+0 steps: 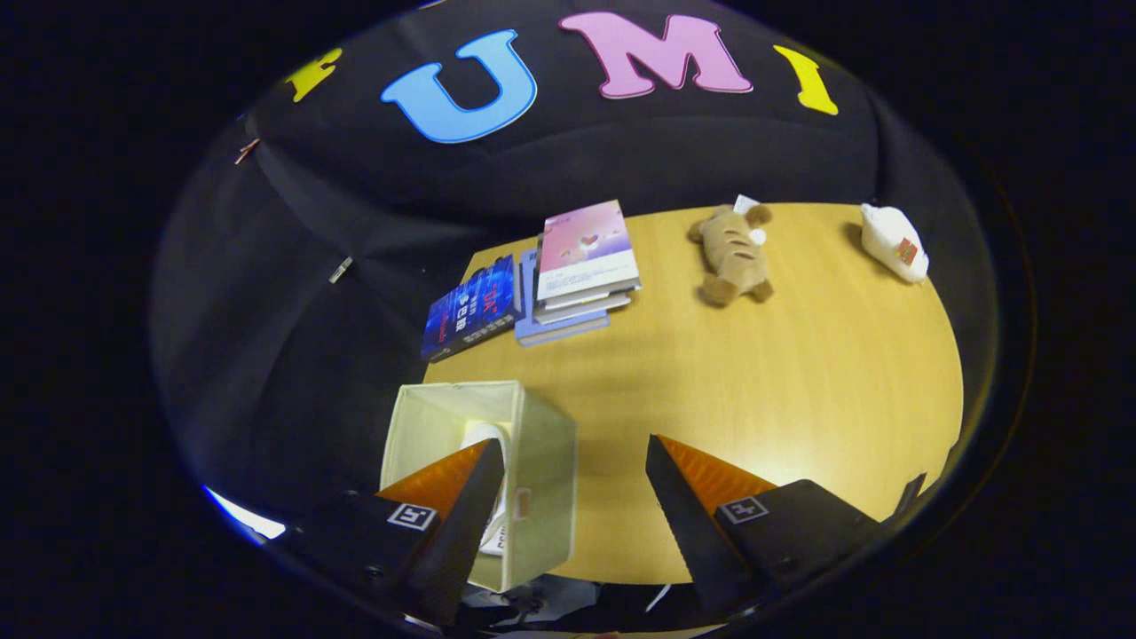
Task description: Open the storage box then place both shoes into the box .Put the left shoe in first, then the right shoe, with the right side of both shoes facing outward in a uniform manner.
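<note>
You held the gripper [575, 484] high above a wooden table [799, 373], its two fingers spread wide apart with nothing between them. The storage box [541, 461], a pale fabric cube, sat at the table's near corner, partly behind the left finger. Its top was open, and something white, likely a shoe [484, 437], showed inside; I could not tell which shoe it was or which way it faced, because the finger hid most of it. No second shoe lay on the table surface that could be seen.

Beyond the fingers, well apart from the box, a stack of books [581, 266] rested at the far edge, with a dark blue book [470, 311] just beside it. A brown plush toy [732, 253] and a white plush toy [892, 241] lay farther right. These seemed to be clutter, kept away from the box so that your working corner stayed free.
</note>
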The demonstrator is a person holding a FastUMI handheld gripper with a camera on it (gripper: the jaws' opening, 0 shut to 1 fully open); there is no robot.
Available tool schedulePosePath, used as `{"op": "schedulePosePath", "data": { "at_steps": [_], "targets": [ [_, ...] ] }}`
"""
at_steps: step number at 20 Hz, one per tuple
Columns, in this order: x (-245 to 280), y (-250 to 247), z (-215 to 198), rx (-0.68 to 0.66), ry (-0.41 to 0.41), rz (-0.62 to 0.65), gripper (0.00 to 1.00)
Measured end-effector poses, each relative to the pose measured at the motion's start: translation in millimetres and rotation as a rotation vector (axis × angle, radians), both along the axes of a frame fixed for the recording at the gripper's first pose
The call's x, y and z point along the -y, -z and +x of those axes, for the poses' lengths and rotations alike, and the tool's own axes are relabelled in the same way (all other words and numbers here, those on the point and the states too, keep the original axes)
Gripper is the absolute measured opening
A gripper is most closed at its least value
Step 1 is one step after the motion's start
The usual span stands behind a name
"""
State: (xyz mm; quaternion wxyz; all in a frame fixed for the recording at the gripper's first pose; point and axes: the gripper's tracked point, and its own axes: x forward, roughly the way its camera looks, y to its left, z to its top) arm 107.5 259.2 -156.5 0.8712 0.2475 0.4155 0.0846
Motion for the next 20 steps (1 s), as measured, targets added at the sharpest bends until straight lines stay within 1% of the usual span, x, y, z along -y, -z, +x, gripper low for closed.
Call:
{"op": "schedulePosePath", "data": {
  "at_steps": [4,8,14,20],
  "targets": [
    [54,-13,4,0.135,0.043,-0.128,0.99],
    [96,-31,-2,0.246,0.093,-0.197,0.99],
    [148,-67,-8,0.422,0.199,-0.279,0.99],
    [181,-83,-21,0.476,0.278,-0.298,0.99]
  ]
}}
